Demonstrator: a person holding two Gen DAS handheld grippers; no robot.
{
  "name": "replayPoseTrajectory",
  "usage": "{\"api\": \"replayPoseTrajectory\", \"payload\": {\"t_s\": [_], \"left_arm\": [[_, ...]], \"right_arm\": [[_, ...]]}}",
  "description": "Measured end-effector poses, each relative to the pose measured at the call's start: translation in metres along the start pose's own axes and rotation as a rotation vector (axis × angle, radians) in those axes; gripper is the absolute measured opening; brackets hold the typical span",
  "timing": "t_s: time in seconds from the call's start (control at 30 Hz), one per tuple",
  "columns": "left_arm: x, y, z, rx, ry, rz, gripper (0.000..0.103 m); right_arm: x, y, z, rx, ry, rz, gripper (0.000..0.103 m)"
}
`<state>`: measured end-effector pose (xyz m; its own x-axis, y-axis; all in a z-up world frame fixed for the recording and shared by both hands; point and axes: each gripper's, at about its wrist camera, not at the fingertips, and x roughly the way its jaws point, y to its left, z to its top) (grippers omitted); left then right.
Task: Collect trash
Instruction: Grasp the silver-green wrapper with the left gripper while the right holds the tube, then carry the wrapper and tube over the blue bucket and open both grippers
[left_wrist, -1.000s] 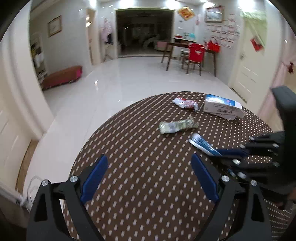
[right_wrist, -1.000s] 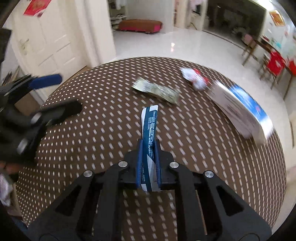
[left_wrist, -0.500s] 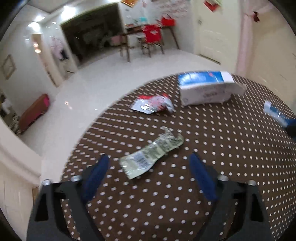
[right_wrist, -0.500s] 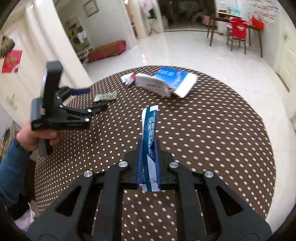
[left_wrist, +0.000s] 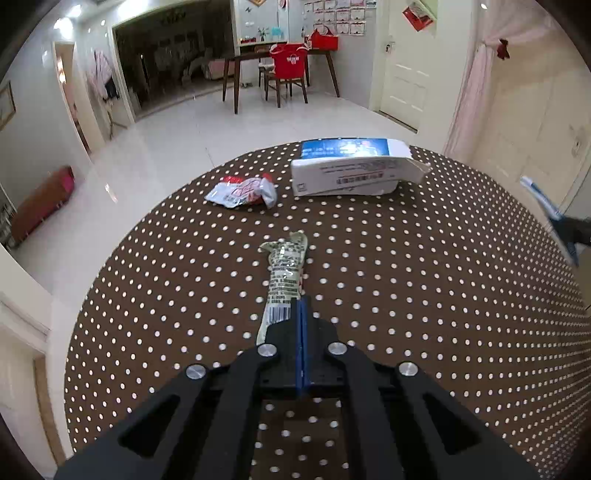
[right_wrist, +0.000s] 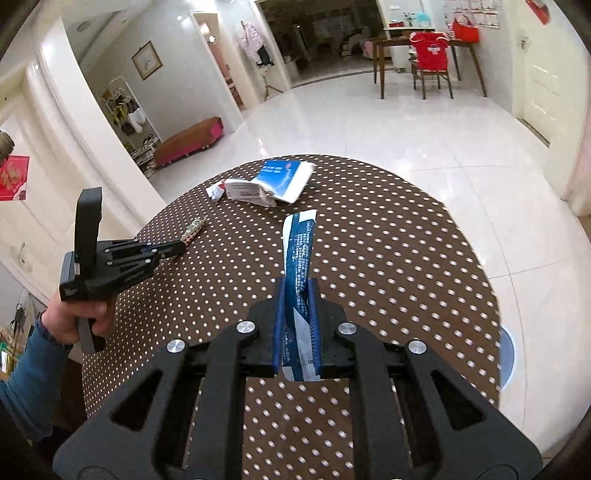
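My left gripper (left_wrist: 300, 308) is shut on the near end of a crumpled green wrapper (left_wrist: 285, 271) that lies along the brown dotted table (left_wrist: 406, 314). My right gripper (right_wrist: 297, 288) is shut on a long blue and white wrapper (right_wrist: 300, 254) and holds it above the table. That wrapper also shows at the right edge of the left wrist view (left_wrist: 541, 197). In the right wrist view, the left gripper (right_wrist: 177, 250) pinches the green wrapper (right_wrist: 195, 226) at the table's left side. A red and white wrapper (left_wrist: 243, 190) and a blue and white carton (left_wrist: 351, 171) lie at the far side.
The round table's edge (right_wrist: 476, 258) drops to a glossy white tiled floor. A blue round object (right_wrist: 506, 356) shows on the floor beyond the right edge. A far wooden table with a red-covered chair (left_wrist: 288, 66) stands at the wall.
My left gripper has closed on the green wrapper, which it was open over before. My right gripper keeps its hold on the blue wrapper and has drawn back a little.
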<state>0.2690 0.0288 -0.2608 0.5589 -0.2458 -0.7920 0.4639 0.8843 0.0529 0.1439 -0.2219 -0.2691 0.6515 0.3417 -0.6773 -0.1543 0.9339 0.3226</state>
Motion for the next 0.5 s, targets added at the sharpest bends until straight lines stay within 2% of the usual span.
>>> {"api": "replayPoseTrajectory", "payload": {"t_s": [0.03, 0.07, 0.1, 0.17, 0.2, 0.3, 0.33, 0.37, 0.4, 0.47, 0.5], "left_arm": [[0.002, -0.004, 0.000, 0.009, -0.001, 0.018, 0.007], [0.004, -0.006, 0.001, 0.015, 0.001, 0.026, 0.022], [0.004, -0.008, 0.002, 0.017, -0.001, 0.035, 0.050], [0.001, -0.009, 0.006, 0.021, -0.043, 0.080, 0.075], [0.002, -0.008, 0.008, 0.021, -0.052, 0.079, 0.075], [0.019, -0.003, 0.015, -0.003, -0.007, 0.040, 0.071], [0.020, 0.000, 0.017, -0.017, -0.011, 0.013, 0.065], [0.021, 0.002, 0.020, -0.023, -0.012, -0.006, 0.041], [0.022, 0.002, 0.023, -0.016, -0.011, -0.007, 0.027], [0.021, 0.000, 0.027, -0.008, 0.005, -0.024, 0.013], [0.019, -0.003, 0.029, -0.003, 0.009, -0.033, 0.010]], "right_arm": [[-0.004, -0.002, -0.001, 0.002, -0.003, -0.003, 0.012], [-0.007, -0.003, -0.002, 0.003, -0.005, -0.006, 0.012], [-0.010, -0.003, -0.004, 0.004, -0.008, -0.010, 0.012], [-0.015, -0.004, -0.005, 0.006, -0.013, -0.014, 0.012], [-0.018, -0.005, -0.006, 0.008, -0.015, -0.017, 0.012], [-0.019, -0.006, -0.008, 0.015, -0.017, -0.024, 0.012], [-0.026, -0.011, -0.010, 0.019, -0.019, -0.025, 0.012], [-0.027, -0.011, -0.010, 0.021, -0.022, -0.025, 0.012], [-0.028, -0.012, -0.010, 0.025, -0.025, -0.024, 0.012], [-0.030, -0.013, -0.011, 0.028, -0.030, -0.026, 0.012], [-0.032, -0.014, -0.012, 0.029, -0.033, -0.028, 0.012]]}}
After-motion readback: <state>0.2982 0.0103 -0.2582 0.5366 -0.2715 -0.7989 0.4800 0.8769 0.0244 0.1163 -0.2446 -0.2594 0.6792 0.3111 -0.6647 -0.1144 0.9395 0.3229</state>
